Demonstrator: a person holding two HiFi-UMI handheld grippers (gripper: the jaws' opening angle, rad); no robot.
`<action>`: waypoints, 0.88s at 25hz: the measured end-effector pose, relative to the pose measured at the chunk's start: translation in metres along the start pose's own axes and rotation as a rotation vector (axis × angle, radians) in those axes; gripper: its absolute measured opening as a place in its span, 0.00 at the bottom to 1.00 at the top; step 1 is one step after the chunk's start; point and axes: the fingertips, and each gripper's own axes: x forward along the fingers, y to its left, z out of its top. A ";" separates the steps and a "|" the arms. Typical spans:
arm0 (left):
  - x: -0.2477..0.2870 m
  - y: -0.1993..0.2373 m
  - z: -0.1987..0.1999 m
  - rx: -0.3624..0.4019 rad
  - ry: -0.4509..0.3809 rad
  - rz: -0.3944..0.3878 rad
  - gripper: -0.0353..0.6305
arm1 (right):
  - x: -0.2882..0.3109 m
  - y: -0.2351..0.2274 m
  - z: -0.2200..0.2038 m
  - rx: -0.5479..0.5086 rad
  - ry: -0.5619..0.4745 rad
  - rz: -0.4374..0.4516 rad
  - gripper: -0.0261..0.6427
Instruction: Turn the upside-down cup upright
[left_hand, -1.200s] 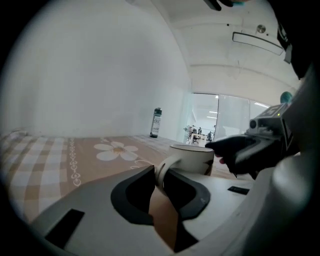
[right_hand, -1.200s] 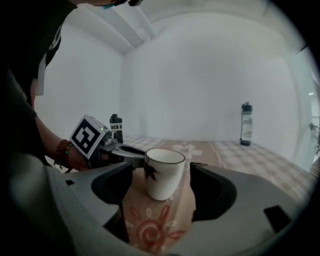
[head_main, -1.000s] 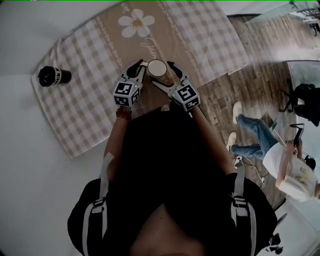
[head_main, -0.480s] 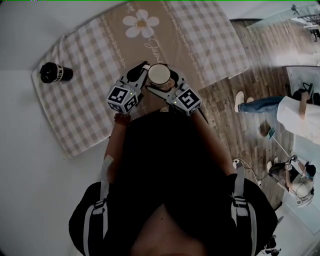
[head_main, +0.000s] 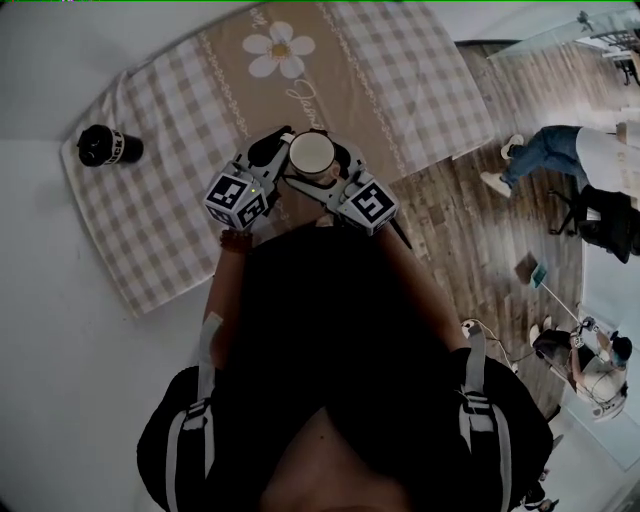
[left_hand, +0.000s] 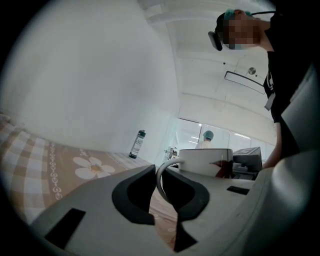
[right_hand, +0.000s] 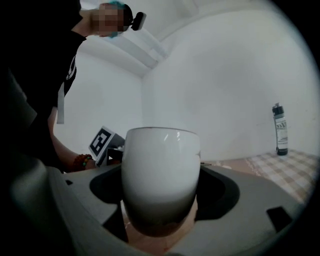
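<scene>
A white cup (head_main: 311, 155) hangs above the checked cloth (head_main: 170, 210), held from both sides. My left gripper (head_main: 283, 152) is shut on the cup's thin handle (left_hand: 161, 176), which runs between its two dark pads. My right gripper (head_main: 322, 168) is shut on the cup's round body (right_hand: 160, 170), one pad on each side. In the right gripper view the cup's wide rim is on top and its narrow end points down. The left gripper view shows the cup's wall (left_hand: 205, 161) beyond the handle. Both grippers point roughly level.
A dark bottle (head_main: 100, 148) stands on the cloth's far left corner, also seen as the bottle (left_hand: 137, 143) and the bottle (right_hand: 281, 130). A daisy print (head_main: 281, 50) marks the cloth's far end. Wooden floor (head_main: 470, 230) lies to the right, with a person's legs (head_main: 545, 155) there.
Both grippers have risen with the cup, which now looks larger and nearer in the head view. In the background a person has walked across the floor at the right.
</scene>
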 end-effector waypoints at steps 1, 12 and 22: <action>0.000 -0.002 0.000 0.004 0.002 -0.011 0.13 | -0.001 0.001 0.001 0.004 -0.009 0.000 0.64; -0.026 -0.001 0.001 -0.103 0.023 -0.098 0.28 | -0.007 0.010 0.005 -0.029 -0.026 0.039 0.64; -0.041 -0.027 0.013 -0.225 0.081 -0.195 0.28 | -0.014 -0.009 -0.007 -0.436 0.135 -0.133 0.64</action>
